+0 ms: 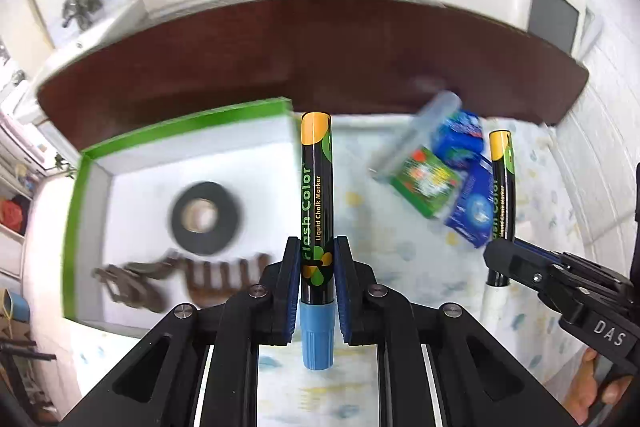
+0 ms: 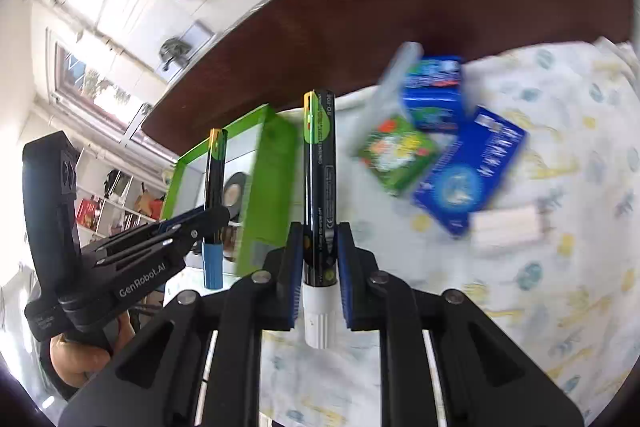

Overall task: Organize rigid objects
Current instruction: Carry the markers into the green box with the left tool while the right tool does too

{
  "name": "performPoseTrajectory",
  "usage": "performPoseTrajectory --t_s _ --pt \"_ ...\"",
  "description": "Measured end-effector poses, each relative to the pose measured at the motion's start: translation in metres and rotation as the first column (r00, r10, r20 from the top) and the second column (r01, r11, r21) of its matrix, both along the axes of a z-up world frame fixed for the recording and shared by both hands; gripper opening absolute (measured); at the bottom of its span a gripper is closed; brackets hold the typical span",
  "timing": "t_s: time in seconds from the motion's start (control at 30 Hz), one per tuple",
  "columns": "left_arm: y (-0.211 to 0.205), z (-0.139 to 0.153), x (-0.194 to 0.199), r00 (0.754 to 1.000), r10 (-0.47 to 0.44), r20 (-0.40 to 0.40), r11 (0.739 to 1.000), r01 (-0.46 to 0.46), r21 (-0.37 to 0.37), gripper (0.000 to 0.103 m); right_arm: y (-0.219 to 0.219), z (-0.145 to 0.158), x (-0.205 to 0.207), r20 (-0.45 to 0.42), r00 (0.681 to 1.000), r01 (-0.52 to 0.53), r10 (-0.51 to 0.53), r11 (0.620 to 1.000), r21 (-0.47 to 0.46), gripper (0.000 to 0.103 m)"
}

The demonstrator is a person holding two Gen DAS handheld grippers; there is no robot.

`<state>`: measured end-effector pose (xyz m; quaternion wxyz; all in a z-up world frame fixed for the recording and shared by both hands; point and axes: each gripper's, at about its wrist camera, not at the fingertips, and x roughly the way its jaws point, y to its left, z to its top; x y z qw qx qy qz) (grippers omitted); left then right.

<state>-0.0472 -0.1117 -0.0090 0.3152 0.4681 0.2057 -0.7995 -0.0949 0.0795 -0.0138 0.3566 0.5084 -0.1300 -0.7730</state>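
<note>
Both grippers' fingers are clamped tight on stiff, light, slick black chalk markers, the left gripper holding the blue-capped marker mid-frame and the right gripper the white-capped marker, each gripped just above its cap.

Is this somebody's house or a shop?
Probably a home. There's a dark wooden headboard behind a patterned bedsheet, like a bed, plus open shelves packed with household things and a window.
</note>
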Motion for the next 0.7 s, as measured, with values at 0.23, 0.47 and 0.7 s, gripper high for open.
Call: performPoseTrajectory --t_s 0.23,0.47,0.7 --pt "-0.030 -0.010 0.046 0.994 0.096 -0.057 0.994 -0.099 -0.052 0.015 -0.091 0.017 0.011 -0.019 0.989 -0.149 0.149 0.989 -0.006 0.016" --pt "-0.065 -0.028 0.086 0.987 0.145 -0.069 0.988 -0.147 -0.038 0.015 -0.160 0.007 0.014 -0.008 0.979 -0.201 0.202 0.977 0.074 0.016" --pt "-0.087 -0.040 0.111 0.985 0.160 -0.071 0.987 -0.161 -0.012 0.015 -0.195 -0.012 0.017 0.025 0.979 -0.205 0.204 0.966 0.155 0.016"
